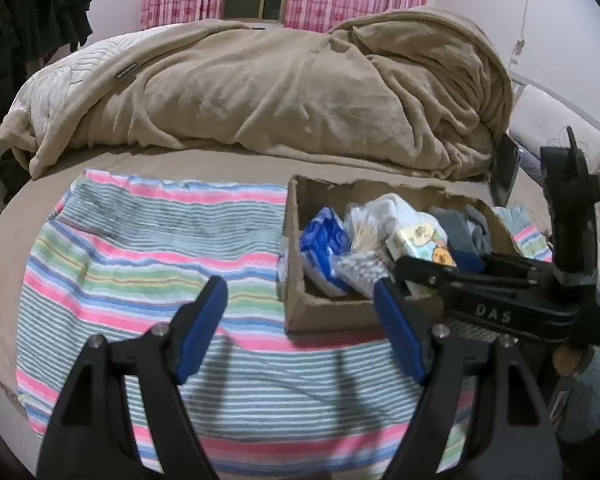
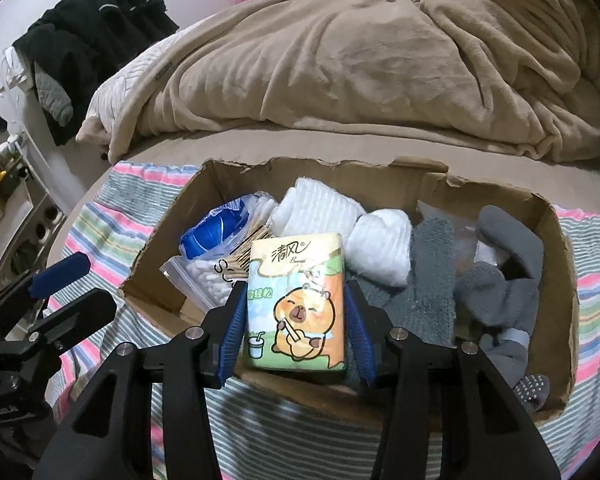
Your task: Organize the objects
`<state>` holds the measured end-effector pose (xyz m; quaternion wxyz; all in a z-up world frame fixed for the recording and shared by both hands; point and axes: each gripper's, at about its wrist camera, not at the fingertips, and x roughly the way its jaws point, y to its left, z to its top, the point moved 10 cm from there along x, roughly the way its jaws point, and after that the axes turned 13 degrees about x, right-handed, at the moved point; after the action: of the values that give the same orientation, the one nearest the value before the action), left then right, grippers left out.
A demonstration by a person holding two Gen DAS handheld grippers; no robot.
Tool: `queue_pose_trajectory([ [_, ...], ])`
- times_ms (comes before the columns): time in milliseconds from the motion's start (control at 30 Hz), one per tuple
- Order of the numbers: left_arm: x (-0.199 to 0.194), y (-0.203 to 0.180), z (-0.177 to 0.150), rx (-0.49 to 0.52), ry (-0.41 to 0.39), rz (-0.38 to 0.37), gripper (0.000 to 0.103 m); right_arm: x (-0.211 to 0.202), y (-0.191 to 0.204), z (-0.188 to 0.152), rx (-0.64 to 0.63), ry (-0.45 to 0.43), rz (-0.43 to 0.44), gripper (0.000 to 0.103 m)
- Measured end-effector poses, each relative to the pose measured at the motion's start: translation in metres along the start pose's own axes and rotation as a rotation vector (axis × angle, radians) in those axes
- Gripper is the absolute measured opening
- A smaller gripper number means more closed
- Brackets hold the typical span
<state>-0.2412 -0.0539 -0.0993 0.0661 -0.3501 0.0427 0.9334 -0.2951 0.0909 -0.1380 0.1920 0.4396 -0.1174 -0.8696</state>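
tissue pack (image 2: 296, 300) sits clamped between the blue pads (image 2: 230, 332) of the right gripper (image 2: 296, 322), held upright with its cartoon face toward the camera, over the near wall of the cardboard box (image 2: 564, 312). behind it in the box lie a bag of cotton swabs (image 2: 208, 276), a blue packet (image 2: 212, 236), white rolled cloths (image 2: 364, 236) and grey socks (image 2: 496, 280) to the right. the left gripper (image 1: 300, 328) hangs wide apart and grips nothing, low over the striped towel (image 1: 140, 248), with its right finger just beside the box's near left corner. the box rests on the towel, spread over a bed with a heaped tan blanket (image 1: 280, 92) behind.
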Motion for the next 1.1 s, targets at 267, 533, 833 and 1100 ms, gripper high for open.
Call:
queue_pose_trajectory([
  [267,-0.01,-0.003,0.0,0.008,-0.005,0.006,0.077,-0.02,-0.001,0.004,0.0,-0.059,-0.003,0.074],
  [533,-0.028,-0.011,0.0,0.015,-0.015,0.005,0.077,-0.046,0.001,0.004,-0.019,-0.105,-0.022,0.075],
  [833,-0.064,-0.016,-0.003,0.006,-0.046,0.004,0.077,-0.084,0.008,-0.01,-0.058,-0.16,-0.062,0.075],
  [1100,-0.093,-0.031,-0.004,0.016,-0.072,-0.005,0.077,-0.114,0.009,-0.025,-0.062,-0.169,-0.068,0.075],
])
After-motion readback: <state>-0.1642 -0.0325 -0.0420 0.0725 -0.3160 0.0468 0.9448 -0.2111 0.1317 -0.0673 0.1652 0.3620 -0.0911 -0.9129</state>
